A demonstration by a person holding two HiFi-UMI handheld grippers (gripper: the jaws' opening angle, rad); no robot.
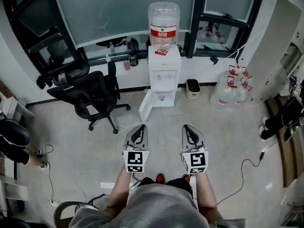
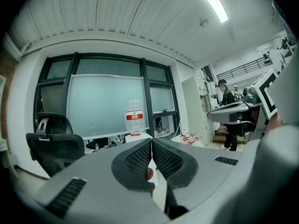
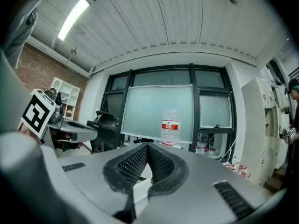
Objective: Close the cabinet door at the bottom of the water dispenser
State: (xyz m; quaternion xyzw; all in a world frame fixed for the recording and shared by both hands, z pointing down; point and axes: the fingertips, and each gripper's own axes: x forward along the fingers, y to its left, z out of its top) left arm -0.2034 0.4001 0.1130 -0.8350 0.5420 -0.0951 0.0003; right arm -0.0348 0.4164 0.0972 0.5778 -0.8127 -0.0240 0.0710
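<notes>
A white water dispenser (image 1: 164,70) with a clear bottle (image 1: 164,23) on top stands against the far wall under the window. Its bottom cabinet door (image 1: 146,105) hangs open, swung out to the left. My left gripper (image 1: 138,133) and right gripper (image 1: 191,133) are held side by side well short of the dispenser, both pointing at it. Each has its jaws pressed together with nothing between them. In the left gripper view the bottle (image 2: 134,120) shows just above the shut tips (image 2: 151,143). In the right gripper view the bottle (image 3: 170,124) stands above the shut tips (image 3: 147,147).
A black office chair (image 1: 85,91) stands left of the dispenser, near the open door. Several spare water bottles (image 1: 230,90) and a small bin (image 1: 192,87) sit to its right. Cables trail on the grey floor (image 1: 228,141). A person (image 1: 285,115) is at the right edge.
</notes>
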